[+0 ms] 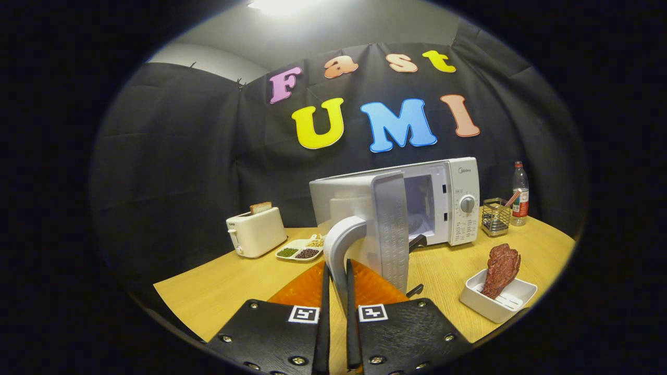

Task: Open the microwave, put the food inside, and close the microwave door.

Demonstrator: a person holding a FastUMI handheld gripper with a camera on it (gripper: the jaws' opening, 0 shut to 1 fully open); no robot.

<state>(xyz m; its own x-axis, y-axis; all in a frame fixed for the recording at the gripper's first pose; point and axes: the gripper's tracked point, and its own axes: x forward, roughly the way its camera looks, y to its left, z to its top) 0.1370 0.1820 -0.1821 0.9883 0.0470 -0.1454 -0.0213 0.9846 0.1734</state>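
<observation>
The white microwave [448, 203] stands on the wooden table [219, 291] with its door [391, 229] swung wide open toward me, so the cavity [419, 205] shows behind it. My gripper [337, 268] is shut on the door's curved white handle [338, 239], which runs down between the two fingers. The food, a reddish-brown slab of meat [501, 268], leans upright in a white rectangular dish [495, 307] on the table, to the right of my fingers and in front of the microwave.
An orange mat [375, 286] lies under the door, just ahead of the fingers. A white toaster [255, 232] with a toast slice and a divided tray of beans [301, 251] sit left of the microwave. A wire basket [495, 216] and a bottle [520, 195] stand to its right.
</observation>
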